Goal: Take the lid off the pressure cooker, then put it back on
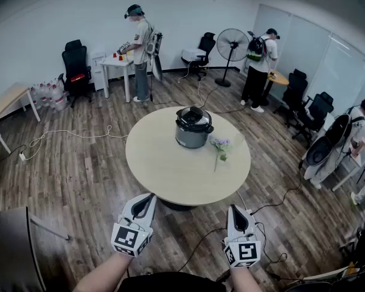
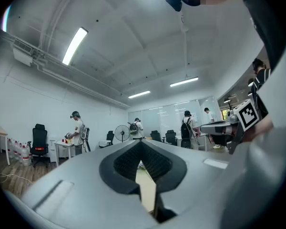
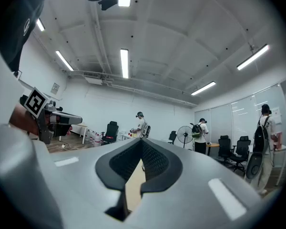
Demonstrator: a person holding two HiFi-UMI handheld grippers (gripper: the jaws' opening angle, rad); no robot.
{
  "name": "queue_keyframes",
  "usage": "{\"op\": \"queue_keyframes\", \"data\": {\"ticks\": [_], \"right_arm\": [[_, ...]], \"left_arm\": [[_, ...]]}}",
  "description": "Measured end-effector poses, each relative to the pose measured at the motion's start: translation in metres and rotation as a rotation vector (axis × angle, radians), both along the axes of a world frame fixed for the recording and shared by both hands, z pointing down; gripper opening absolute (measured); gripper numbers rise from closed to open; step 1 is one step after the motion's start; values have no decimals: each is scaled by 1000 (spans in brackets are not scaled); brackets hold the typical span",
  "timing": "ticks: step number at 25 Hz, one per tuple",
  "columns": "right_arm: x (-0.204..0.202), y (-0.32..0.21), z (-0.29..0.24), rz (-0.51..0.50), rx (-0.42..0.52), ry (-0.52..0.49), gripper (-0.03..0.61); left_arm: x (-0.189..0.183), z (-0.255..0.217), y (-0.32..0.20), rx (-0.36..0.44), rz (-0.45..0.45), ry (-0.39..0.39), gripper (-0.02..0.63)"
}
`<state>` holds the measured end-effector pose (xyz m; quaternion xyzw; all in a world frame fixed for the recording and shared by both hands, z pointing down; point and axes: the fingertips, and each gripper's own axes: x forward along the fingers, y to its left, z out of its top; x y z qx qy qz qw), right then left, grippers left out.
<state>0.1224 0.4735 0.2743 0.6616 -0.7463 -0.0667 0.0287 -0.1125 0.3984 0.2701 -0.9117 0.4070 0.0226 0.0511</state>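
The grey pressure cooker (image 1: 193, 128) stands on the far half of the round beige table (image 1: 164, 169), with its black lid (image 1: 193, 117) on top. My left gripper (image 1: 147, 198) and right gripper (image 1: 233, 208) hover side by side just short of the table's near edge, well away from the cooker. Both are shut, with nothing between the jaws. In the left gripper view the closed left gripper (image 2: 142, 144) fills the lower half and hides the cooker. The right gripper view shows the right gripper (image 3: 142, 142) closed in the same way, with only a sliver of table in the gap.
A small sprig of purple flowers (image 1: 220, 145) lies on the table right of the cooker. Cables (image 1: 73, 132) trail over the wooden floor. A standing fan (image 1: 231, 44), office chairs and small tables line the walls. Three people stand around the room's edges, one at a white table (image 1: 118, 66).
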Motion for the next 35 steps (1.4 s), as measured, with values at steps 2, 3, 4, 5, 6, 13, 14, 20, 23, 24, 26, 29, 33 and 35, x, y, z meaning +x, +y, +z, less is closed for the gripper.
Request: {"op": "queue_keyframes", "data": {"ticks": [2,3,4,5,6,13,14,20,23,24,26,29,33,35], "right_arm": [[2,0,0,2,1,-3,8],[3,0,1,4,0,-4,8],[4,0,1,5,-1,-5,8],[4,0,1,4,-1,-6,8],[4,1,1,3,-2,-7,8],[-2,3,2,-54,26,-56,9],[-3,3,4,-63,17,-56,9],[-11,-4,6,-183,-19,-196,537],[-11,-8,5,-205,-35,-210,538],[-10,-9,5,-208,-38,-202,538],[-9,-11,5,-214,-39,-211,538],[-3,-13,6,-225,-35,-218,537],[13,-11,5,-217,-15,-189,537],[27,-11,2,-215,3,-192,537]], "left_arm": [[0,0,0,0,-3,1,0],[0,0,0,0,-4,1,0],[0,-1,0,-1,-6,1,0],[0,-1,1,-1,-7,1,0],[0,-1,1,-2,-8,2,0],[-3,2,3,-7,-14,1,0],[-4,3,4,-8,-15,1,0],[-5,7,7,-11,-25,-7,0],[-9,10,5,-21,-45,-3,0],[-9,10,5,-23,-49,-2,0],[-8,13,5,-26,-34,-1,0],[13,25,1,-62,34,-3,569],[33,32,10,-50,40,-39,588],[42,31,12,-42,38,-42,588]]}}
